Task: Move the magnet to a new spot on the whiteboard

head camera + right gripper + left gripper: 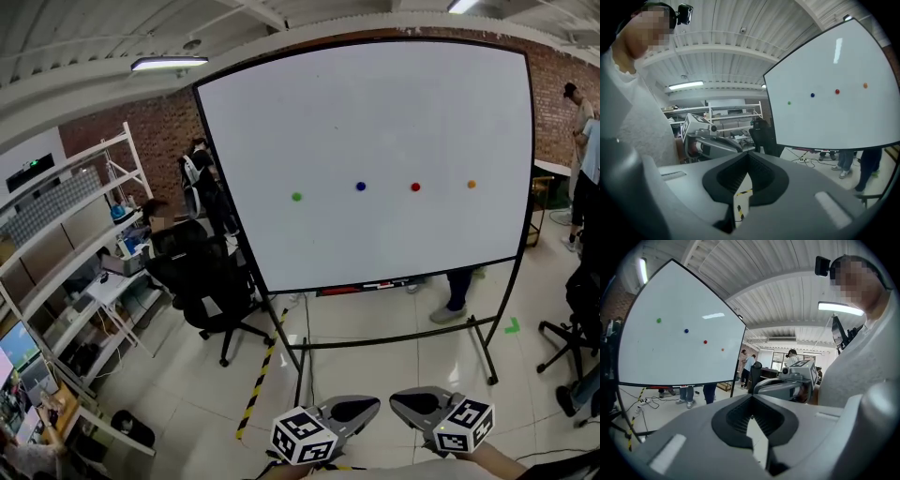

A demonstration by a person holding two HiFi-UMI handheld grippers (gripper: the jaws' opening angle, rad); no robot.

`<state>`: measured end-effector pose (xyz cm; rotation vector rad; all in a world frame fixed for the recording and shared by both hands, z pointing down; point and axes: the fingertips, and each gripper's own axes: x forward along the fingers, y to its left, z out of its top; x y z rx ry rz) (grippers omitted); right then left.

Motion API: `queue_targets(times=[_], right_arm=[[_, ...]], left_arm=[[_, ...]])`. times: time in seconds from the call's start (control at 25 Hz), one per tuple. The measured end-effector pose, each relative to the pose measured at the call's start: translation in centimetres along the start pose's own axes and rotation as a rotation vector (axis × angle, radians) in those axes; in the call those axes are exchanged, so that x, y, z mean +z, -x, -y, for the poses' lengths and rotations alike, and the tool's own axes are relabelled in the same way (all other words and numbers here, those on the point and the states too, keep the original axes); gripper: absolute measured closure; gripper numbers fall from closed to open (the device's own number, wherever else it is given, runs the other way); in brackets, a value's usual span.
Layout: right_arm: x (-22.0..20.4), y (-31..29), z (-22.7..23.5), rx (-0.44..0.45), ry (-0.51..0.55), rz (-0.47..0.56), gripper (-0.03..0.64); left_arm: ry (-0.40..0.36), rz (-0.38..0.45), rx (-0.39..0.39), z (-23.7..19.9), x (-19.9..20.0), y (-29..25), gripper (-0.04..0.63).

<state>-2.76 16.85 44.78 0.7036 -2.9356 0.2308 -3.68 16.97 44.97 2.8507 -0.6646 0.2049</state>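
light: bright, ceiling lamps (170,63) | glare: streak on whiteboard (670,348), shiny floor (375,375) | edges: fisheye bending, dark corners

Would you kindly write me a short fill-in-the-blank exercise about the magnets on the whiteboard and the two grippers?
1. The whiteboard carries ___ round magnets in a row.
2. In the head view, the leftmost one, next to the blue magnet, is ___.
3. Between the blue magnet and the orange magnet sits the ___ one.
4. The left gripper and the right gripper are far from the board, both empty, with jaws ___ (open/shut).

Missing words: four; green; red; shut.
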Motion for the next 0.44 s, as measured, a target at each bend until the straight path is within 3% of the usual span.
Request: queue_targets(times=[0.44], right_arm=[[1.1, -0.6, 0.8, 0.02, 0.03, -0.006, 0.614]], left_arm=[[-0.026, 0.003, 0.001, -0.2, 1.4, -0.6, 0.612]])
